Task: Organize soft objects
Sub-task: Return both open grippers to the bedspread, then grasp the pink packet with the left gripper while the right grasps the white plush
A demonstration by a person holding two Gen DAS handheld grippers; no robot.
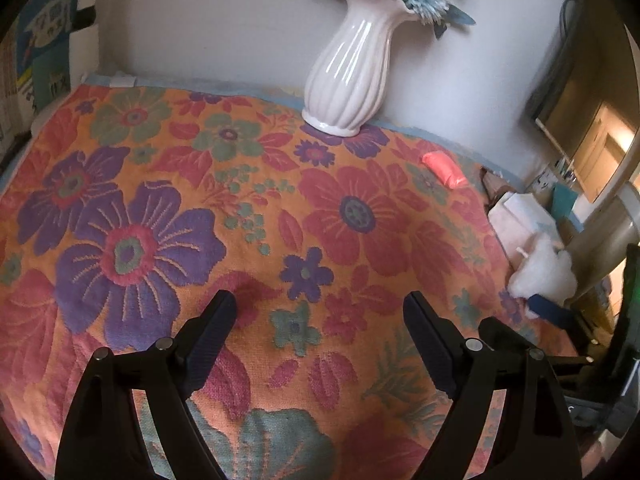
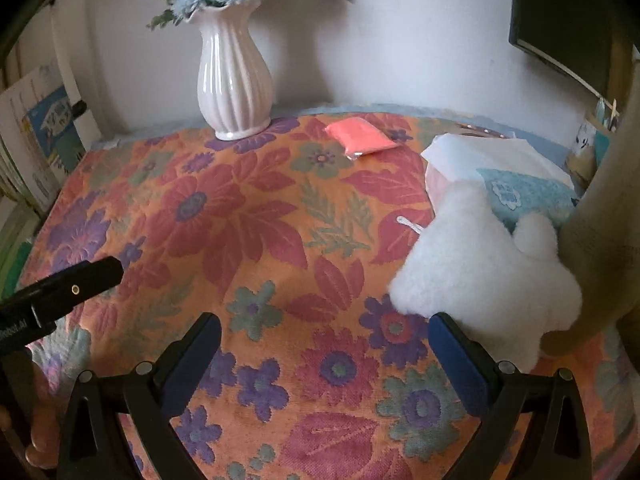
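Note:
A white fluffy plush [image 2: 484,272] lies at the right of the floral cloth [image 2: 256,216], partly on a white and teal packet [image 2: 516,188]. A small orange soft pouch [image 2: 360,138] lies at the back near the vase. My right gripper [image 2: 324,340] is open and empty, its right finger just in front of the plush. My left gripper [image 1: 320,316] is open and empty over the cloth [image 1: 224,200] middle. In the left wrist view the plush [image 1: 544,272] is at far right and the pouch [image 1: 444,170] behind it.
A white ribbed vase [image 2: 234,80] with blue flowers stands at the back by the wall; it also shows in the left wrist view [image 1: 348,76]. Books [image 2: 44,136] stand at the left edge. A dark screen [image 2: 560,24] hangs at the right. The left gripper's body [image 2: 60,292] shows at the left.

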